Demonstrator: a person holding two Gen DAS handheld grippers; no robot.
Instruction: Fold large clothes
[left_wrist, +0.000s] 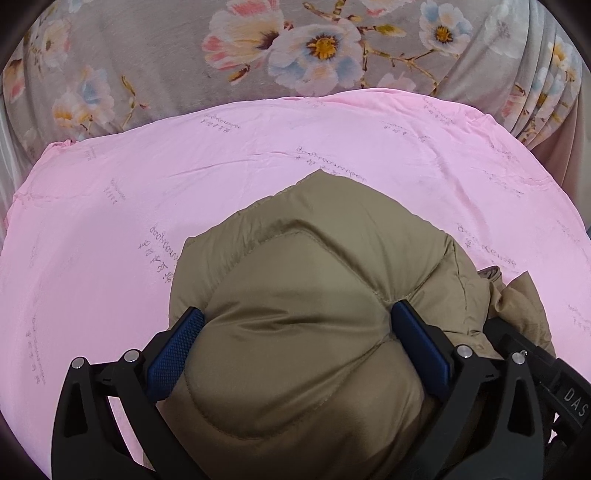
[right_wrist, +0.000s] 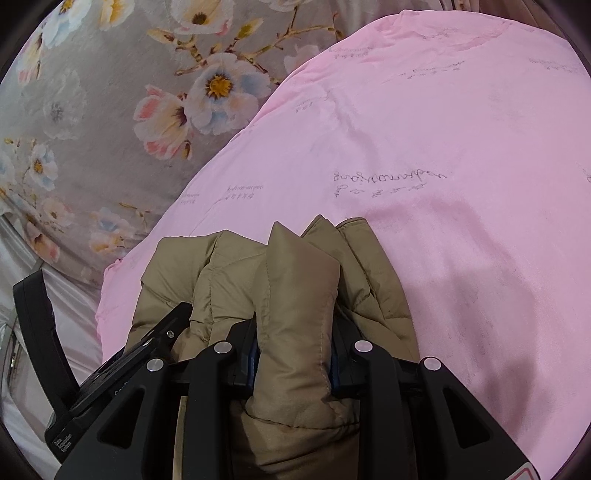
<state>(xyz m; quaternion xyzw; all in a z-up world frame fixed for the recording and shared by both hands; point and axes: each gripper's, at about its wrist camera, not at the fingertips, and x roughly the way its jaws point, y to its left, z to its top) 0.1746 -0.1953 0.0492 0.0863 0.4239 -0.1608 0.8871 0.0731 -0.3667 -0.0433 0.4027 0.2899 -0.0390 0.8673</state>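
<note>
The working surface is seen to be a smooth pink cloth (left_wrist: 258, 147) printed with faint grey cursive script and small characters, none of which can be read; it is spread over a bed-like surface. Behind it a grey sheet printed with large white, pink and blue flowers (left_wrist: 147, 55) is laid, gathered into pleats at the far right of the left wrist view. A pale satin fabric (right_wrist: 74, 332) is seen beside the pink cloth's edge in the right wrist view. One garment is counted: an olive-tan quilted puffer jacket (left_wrist: 295, 277), bunched on the near part of the pink cloth. Two grippers are counted, each of black plastic with blue textured pads. The left gripper (left_wrist: 293, 332) is spread fairly wide, and a puffy quilted panel of the jacket is pressed between its pads, the fabric bulging between them. The right gripper (right_wrist: 295, 354) is set narrow and is clamped on a thick upright fold of the same jacket, with further folds lying on either side. The letters "DAS" are read on the black body at the right edge of the left wrist view; small white print on the black body in the right wrist view cannot be read.
</note>
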